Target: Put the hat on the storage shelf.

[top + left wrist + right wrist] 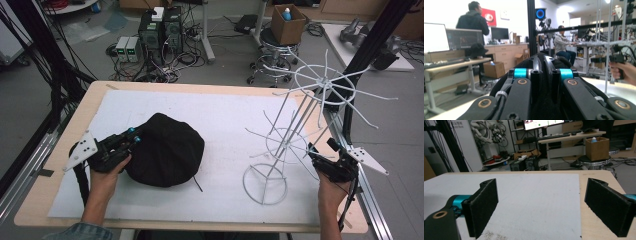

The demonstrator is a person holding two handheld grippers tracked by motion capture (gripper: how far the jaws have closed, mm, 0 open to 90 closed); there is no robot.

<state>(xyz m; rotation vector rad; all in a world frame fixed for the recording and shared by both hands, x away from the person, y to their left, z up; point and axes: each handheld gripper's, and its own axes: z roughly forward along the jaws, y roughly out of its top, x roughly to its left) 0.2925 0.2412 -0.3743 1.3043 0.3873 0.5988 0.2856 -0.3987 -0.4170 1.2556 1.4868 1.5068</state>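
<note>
Your left gripper [134,136] sits at the left side of the table [60,150], its jaws pinched together on the near edge of the black hat [167,150]; in the left gripper view the dark fabric [544,100] is squeezed between the two pads, and the crown bulges just ahead of the tips. The hat lies flat on the white sheet [220,120], spreading to the right of that gripper. Farther right, well apart from the hat, the white wire rack [295,135] stands upright on its ring base. Your right gripper [315,152] is just to the right of the rack's lower spokes, jaws spread wide and gripping nothing; between them lies bare sheet [536,202].
</note>
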